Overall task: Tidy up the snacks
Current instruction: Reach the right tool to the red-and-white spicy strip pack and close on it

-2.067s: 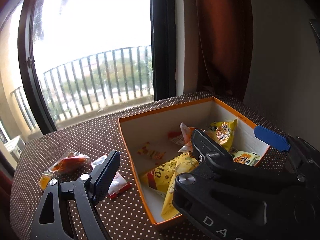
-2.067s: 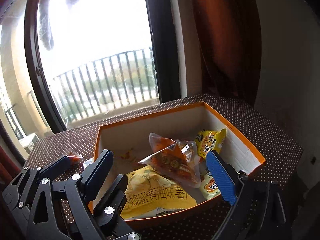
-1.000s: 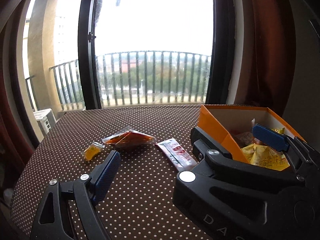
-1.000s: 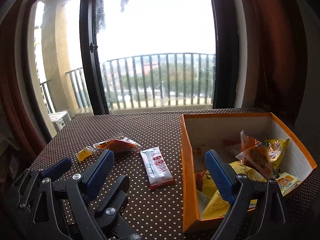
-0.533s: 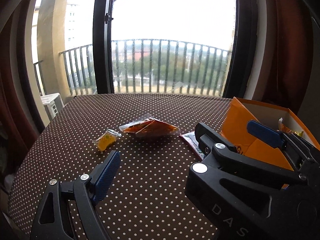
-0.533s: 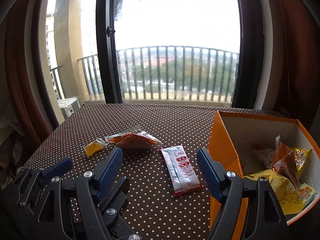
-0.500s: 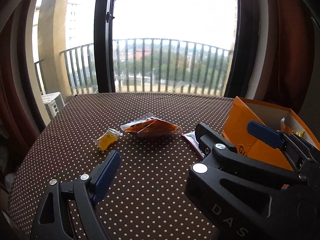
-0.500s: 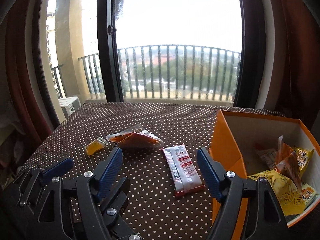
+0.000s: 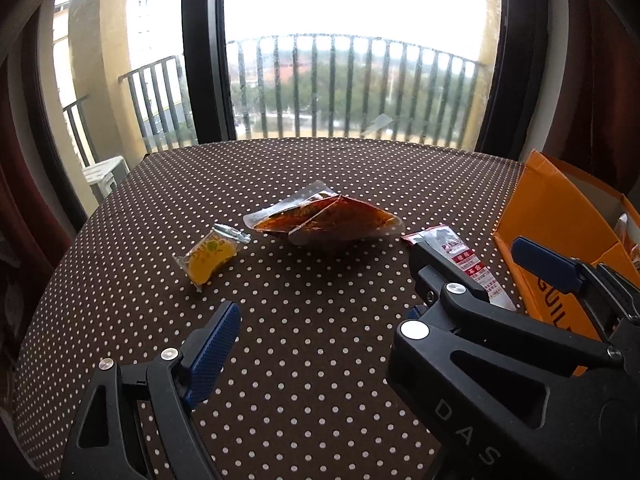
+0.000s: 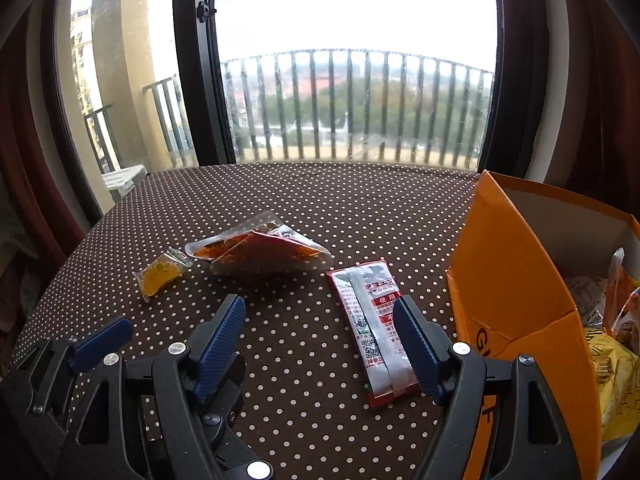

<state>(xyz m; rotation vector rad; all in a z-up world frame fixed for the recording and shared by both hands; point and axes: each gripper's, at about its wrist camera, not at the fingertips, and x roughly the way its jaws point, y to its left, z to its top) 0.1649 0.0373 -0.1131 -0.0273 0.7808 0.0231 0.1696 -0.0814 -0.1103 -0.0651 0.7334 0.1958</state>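
Three snacks lie loose on the dotted table point(image 10: 304, 208): a small yellow candy point(image 10: 160, 274) at left centre, a clear orange-red pouch point(image 10: 260, 252) just right of it, and a red-and-white sachet point(image 10: 372, 328) lower right of centre. One orange box point(image 10: 516, 280) stands at the right edge.

The right gripper point(image 10: 320, 340) has just been narrowing its jaws, yet they stand apart and hold nothing; the sachet lies beside its right finger point(image 10: 416, 352), partly behind it. The left gripper point(image 9: 376, 296) gapes wide and empty.

The right view looks into the box, where yellow and orange packets point(image 10: 616, 364) lie (how many I cannot tell). The left view shows only the box point(image 9: 560, 216) wall, the candy point(image 9: 210, 254), the pouch point(image 9: 324, 220) and the sachet point(image 9: 460, 254), half hidden by the right gripper's black frame.
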